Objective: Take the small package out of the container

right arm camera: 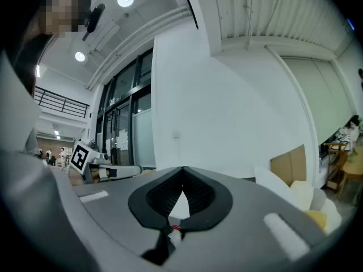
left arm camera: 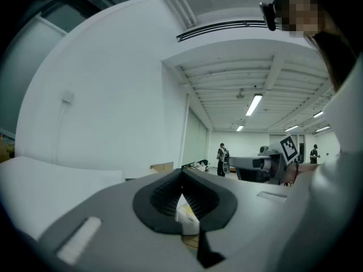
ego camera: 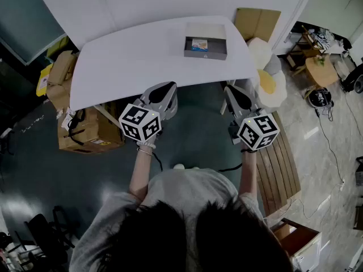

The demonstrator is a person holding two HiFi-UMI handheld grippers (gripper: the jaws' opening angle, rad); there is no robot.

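Observation:
A grey open container (ego camera: pixel 205 54) stands on the far right part of the white table (ego camera: pixel 130 61). Inside it lies a small package (ego camera: pixel 199 45) with blue and orange print. Both grippers hover at the table's near edge, well short of the container. My left gripper (ego camera: pixel 163 90) points toward the table, its jaws closed tip to tip with nothing between them (left arm camera: pixel 182 174). My right gripper (ego camera: pixel 238 94) is shut and empty as well (right arm camera: pixel 182 171). Neither gripper view shows the container; both look up at walls and ceiling.
Cardboard boxes (ego camera: pixel 85 130) are stacked on the floor at the table's left end. A wooden bench (ego camera: pixel 278 163) stands at the right. White and yellow cushions (ego camera: pixel 266 78) and a cardboard sheet (ego camera: pixel 258 22) lie by the table's right end.

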